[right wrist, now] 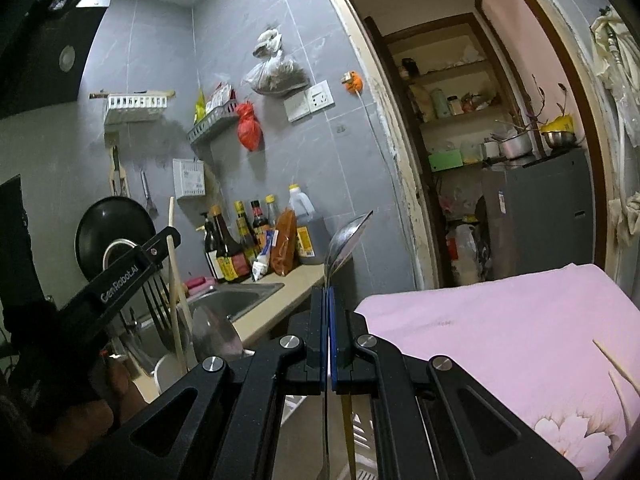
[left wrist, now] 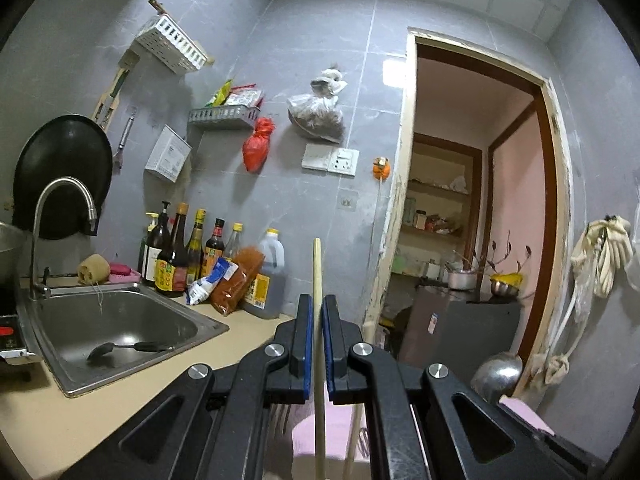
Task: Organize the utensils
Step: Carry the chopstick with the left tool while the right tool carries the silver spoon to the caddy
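My left gripper (left wrist: 318,308) is shut on a long pale wooden stick (left wrist: 317,268), held upright between its blue pads. The right wrist view shows that gripper (right wrist: 170,240) and the wooden stick (right wrist: 173,264) above a white utensil holder (right wrist: 166,372), which holds several dark and metal utensils. My right gripper (right wrist: 329,300) is shut on the thin handle of a metal spoon (right wrist: 346,240), bowl upward. The same spoon's bowl (left wrist: 496,372) shows at the lower right of the left wrist view. A black spoon (left wrist: 120,350) lies in the steel sink (left wrist: 192,316).
Sauce bottles (left wrist: 180,252) and food packets line the counter's back by the wall. A pink cloth (right wrist: 500,328) with loose chopsticks (right wrist: 616,364) lies to the right. A faucet (left wrist: 60,208) and black pan lid (left wrist: 60,168) stand left; an open doorway (left wrist: 480,200) is to the right.
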